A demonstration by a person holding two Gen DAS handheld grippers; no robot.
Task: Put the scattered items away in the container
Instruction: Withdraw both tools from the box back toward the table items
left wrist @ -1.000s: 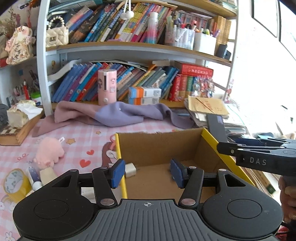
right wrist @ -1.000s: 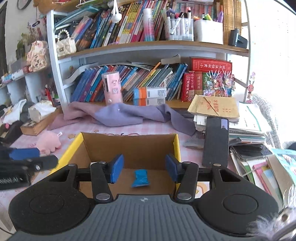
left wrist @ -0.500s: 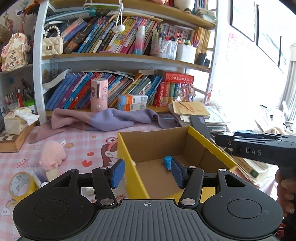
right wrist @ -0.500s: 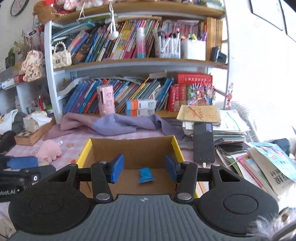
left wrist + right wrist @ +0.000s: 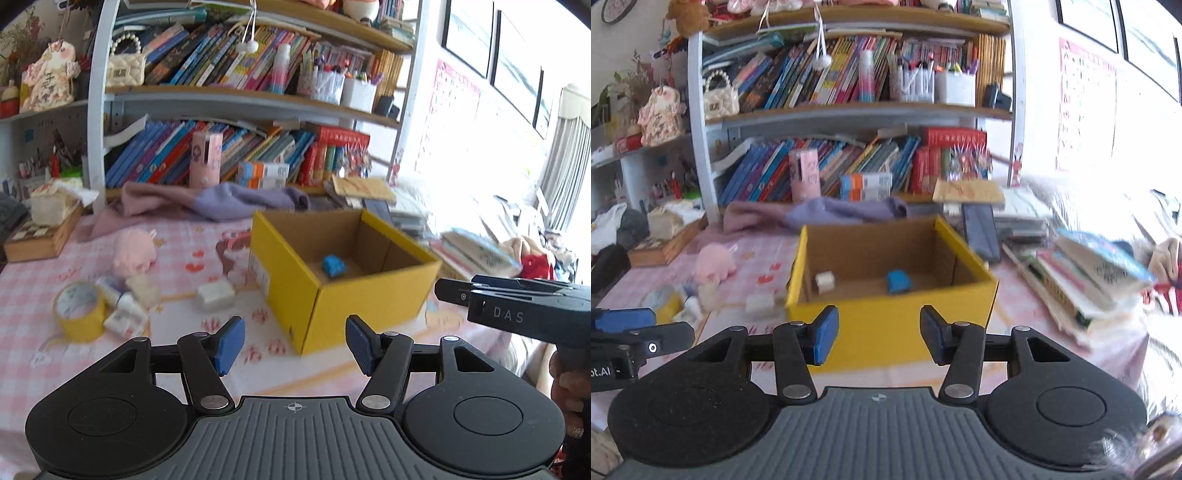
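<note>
A yellow cardboard box (image 5: 354, 295) (image 5: 894, 325) stands open on the pink checked tablecloth. Inside lie a blue packet (image 5: 333, 265) (image 5: 898, 281) and a small white block (image 5: 825, 282). Left of the box lie a white block (image 5: 215, 294) (image 5: 759, 302), a yellow tape roll (image 5: 78, 310), small white tubes (image 5: 123, 312) and a pink plush toy (image 5: 133, 253) (image 5: 714, 264). My left gripper (image 5: 294, 345) is open and empty, held back from the box's near corner. My right gripper (image 5: 876, 334) is open and empty, in front of the box's near wall.
A purple cloth (image 5: 221, 201) lies behind the box below a bookshelf (image 5: 240, 99). A black phone (image 5: 980, 230) and stacked books (image 5: 1086, 280) lie right of the box. A wooden box with tissues (image 5: 48, 225) stands at the left.
Both grippers have pulled back and risen away from the box, so its outer walls and the scattered items now show. Both stay open.
</note>
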